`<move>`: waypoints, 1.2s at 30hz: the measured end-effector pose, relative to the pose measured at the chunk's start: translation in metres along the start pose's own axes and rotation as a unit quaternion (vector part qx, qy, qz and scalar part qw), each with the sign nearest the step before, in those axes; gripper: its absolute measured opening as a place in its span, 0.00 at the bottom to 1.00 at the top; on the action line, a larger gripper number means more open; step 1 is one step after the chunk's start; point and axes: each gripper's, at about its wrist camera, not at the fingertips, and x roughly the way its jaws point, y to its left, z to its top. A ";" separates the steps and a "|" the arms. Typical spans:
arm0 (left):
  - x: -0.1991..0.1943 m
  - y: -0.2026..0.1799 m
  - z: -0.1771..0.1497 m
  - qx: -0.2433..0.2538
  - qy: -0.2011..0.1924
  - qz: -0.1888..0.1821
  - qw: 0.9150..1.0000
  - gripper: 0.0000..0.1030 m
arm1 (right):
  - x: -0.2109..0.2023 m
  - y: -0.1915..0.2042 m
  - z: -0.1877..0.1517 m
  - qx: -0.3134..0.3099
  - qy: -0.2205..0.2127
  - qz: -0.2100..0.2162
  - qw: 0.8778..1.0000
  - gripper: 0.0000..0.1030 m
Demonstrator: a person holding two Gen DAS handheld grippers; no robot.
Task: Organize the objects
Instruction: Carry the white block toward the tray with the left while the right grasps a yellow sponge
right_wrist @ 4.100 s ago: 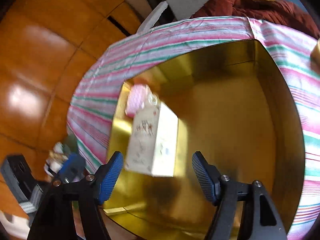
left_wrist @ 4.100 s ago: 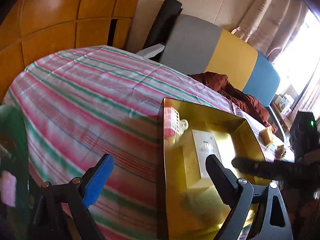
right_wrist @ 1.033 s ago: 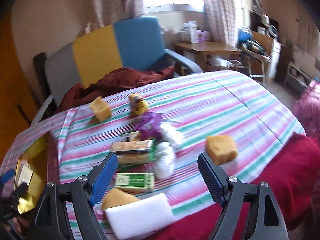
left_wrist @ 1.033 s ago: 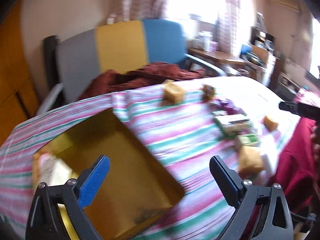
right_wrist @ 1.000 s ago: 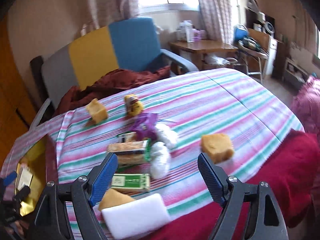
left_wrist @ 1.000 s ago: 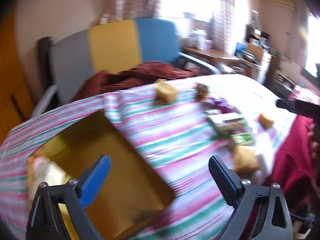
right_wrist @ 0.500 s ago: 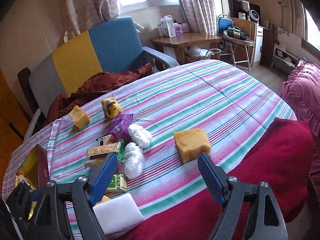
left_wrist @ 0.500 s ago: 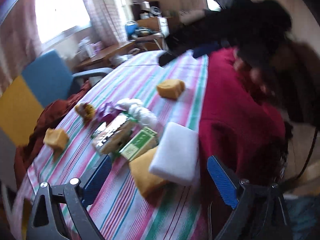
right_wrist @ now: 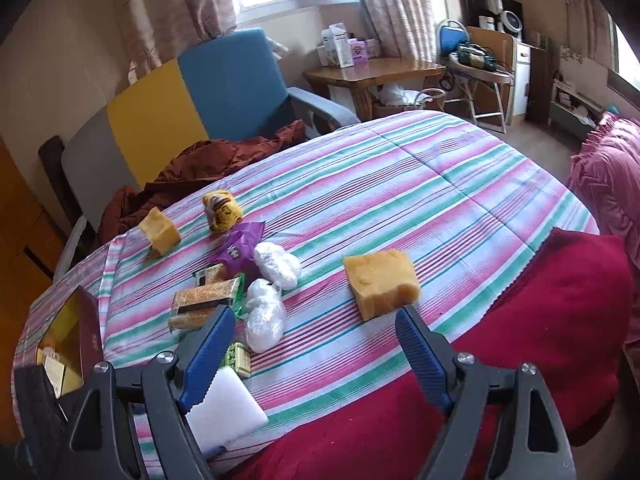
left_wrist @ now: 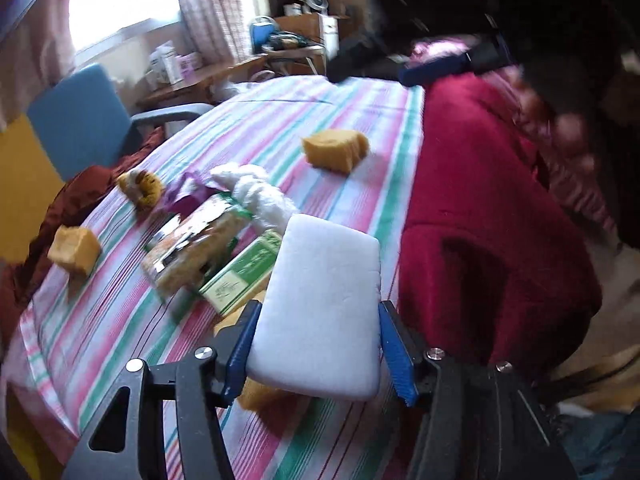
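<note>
Mostly undone: only a few things sit in the gold box (right_wrist: 86, 320) at far left. Sponges, packets and bags lie loose mid-table. Left gripper (left_wrist: 318, 350) is closing around the white sponge (left_wrist: 320, 304); right gripper (right_wrist: 316, 352) hangs released.

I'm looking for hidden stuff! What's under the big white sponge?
A yellow sponge peeks out beneath the white sponge, beside a green box. Most of it stays covered.

left wrist: close, downward | right wrist: higher (shared white sponge (left_wrist: 320, 304))
</note>
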 end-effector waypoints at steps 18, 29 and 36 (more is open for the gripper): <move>-0.108 0.084 -0.103 -0.241 -0.067 0.050 0.967 0.57 | 0.062 0.151 -0.067 -0.356 0.181 0.080 0.913 0.79; -0.145 0.105 -0.110 -0.290 -0.111 0.067 0.948 0.58 | 0.083 0.216 -0.097 -0.396 0.208 0.131 0.885 0.81; -0.170 0.113 -0.138 -0.324 -0.119 0.096 0.934 0.59 | 0.095 0.239 -0.102 -0.381 0.223 0.173 0.880 0.88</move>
